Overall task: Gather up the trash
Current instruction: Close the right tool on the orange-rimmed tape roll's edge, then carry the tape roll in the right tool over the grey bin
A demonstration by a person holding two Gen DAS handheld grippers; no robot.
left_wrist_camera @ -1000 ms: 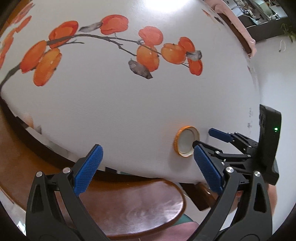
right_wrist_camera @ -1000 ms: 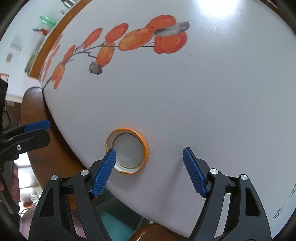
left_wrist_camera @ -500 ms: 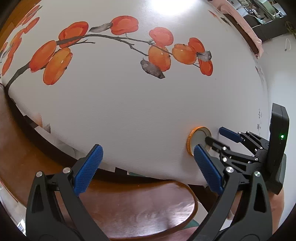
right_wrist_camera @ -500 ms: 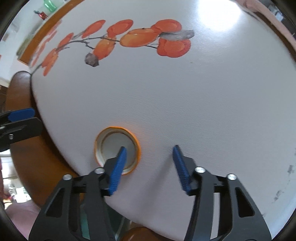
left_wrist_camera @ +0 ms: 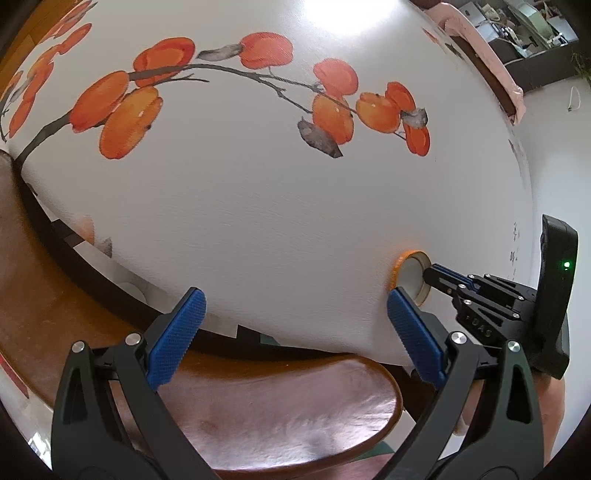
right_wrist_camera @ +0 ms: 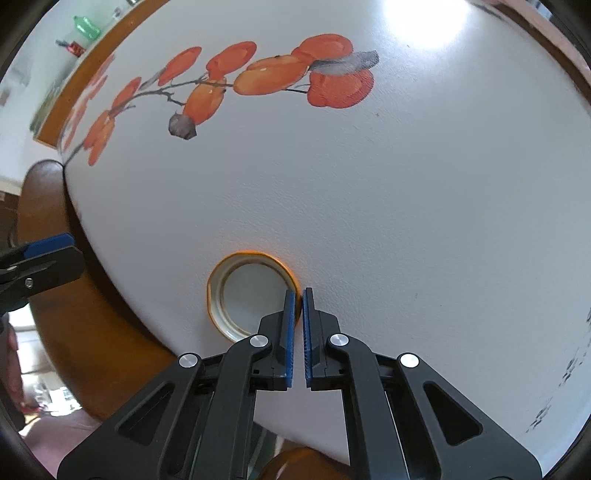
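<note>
The jar lid [right_wrist_camera: 251, 291], orange-rimmed with a pale inside facing up, is lying on the white tablecloth [right_wrist_camera: 369, 206] close to its near edge, where the cloth is curving down over a dark table rim [left_wrist_camera: 74, 266]. Beyond the lid the cloth is running wide and bare as far as a printed branch of orange fruit [right_wrist_camera: 273, 75]; a brown wooden chair seat [left_wrist_camera: 280, 406] is sitting just below the near edge. The right gripper [right_wrist_camera: 298, 293] is pointing steeply down at the table, its blue pads drawn together on the right-hand wall of the lid's rim, one pad inside the lid and the other outside it; in the left wrist view the same gripper [left_wrist_camera: 430, 275] is reaching in from the right, its tips meeting the lid [left_wrist_camera: 412, 275] at that rim. The left gripper [left_wrist_camera: 295, 314] is also tilting steeply downward near the cloth's edge, to the left of the lid, its blue fingers [left_wrist_camera: 173, 339] standing wide apart with only cloth and chair showing between them. The lid itself is holding nothing. A green bottle [right_wrist_camera: 86, 26] is standing on a far shelf, well apart from the table.
</note>
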